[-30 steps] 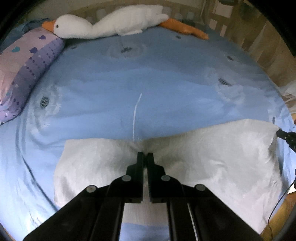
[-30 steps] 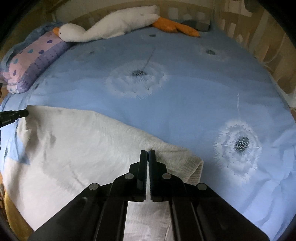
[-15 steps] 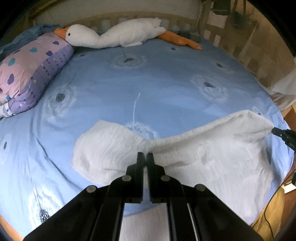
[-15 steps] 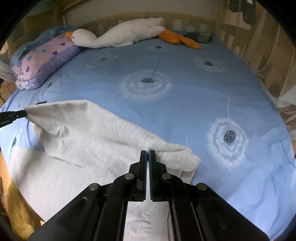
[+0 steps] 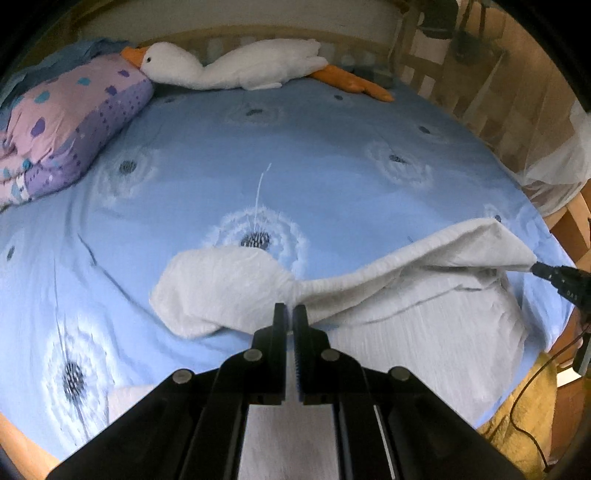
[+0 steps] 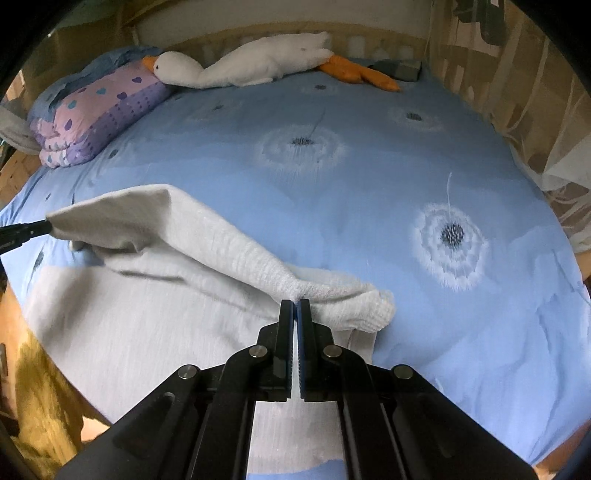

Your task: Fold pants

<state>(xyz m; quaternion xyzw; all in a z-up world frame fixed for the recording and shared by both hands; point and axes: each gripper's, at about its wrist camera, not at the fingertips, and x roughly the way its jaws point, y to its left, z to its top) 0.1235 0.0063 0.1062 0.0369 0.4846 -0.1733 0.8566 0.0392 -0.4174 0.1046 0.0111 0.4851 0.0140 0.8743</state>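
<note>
We hold one pair of white pants (image 5: 424, 325) of a crinkled, finely ribbed cloth, part lifted off the blue bedsheet (image 5: 295, 166) and part lying flat on it near the bed's front edge. Our left gripper (image 5: 289, 314) has its two fingers closed to a thin slit on a gathered pinch of the cloth, and from that pinch a rounded flap bulges away to the left of the gripper over the sheet. Our right gripper (image 6: 294, 308) is likewise closed on a bunched, thicker ribbed edge of the pants (image 6: 207, 240), which curls just right of its fingertips. Between the two grips the raised edge runs as a taut fold, with the lower layer spread smooth beneath it. In the left wrist view the right gripper's tip (image 5: 554, 275) shows at the far right corner of the pants; in the right wrist view the left gripper's tip (image 6: 22, 232) shows at the far left corner. Beyond the pants we count one plush goose (image 5: 236, 68), white with an orange beak and feet, lying along the wooden headboard (image 5: 229, 35), and one folded quilt (image 5: 66, 125) in pink and purple with hearts and dots, left of the goose. The bedsheet (image 6: 369, 184) carries several dandelion prints. A slatted wooden rail (image 5: 480, 74) and pale netting (image 6: 554, 147) stand right of the bed.
</note>
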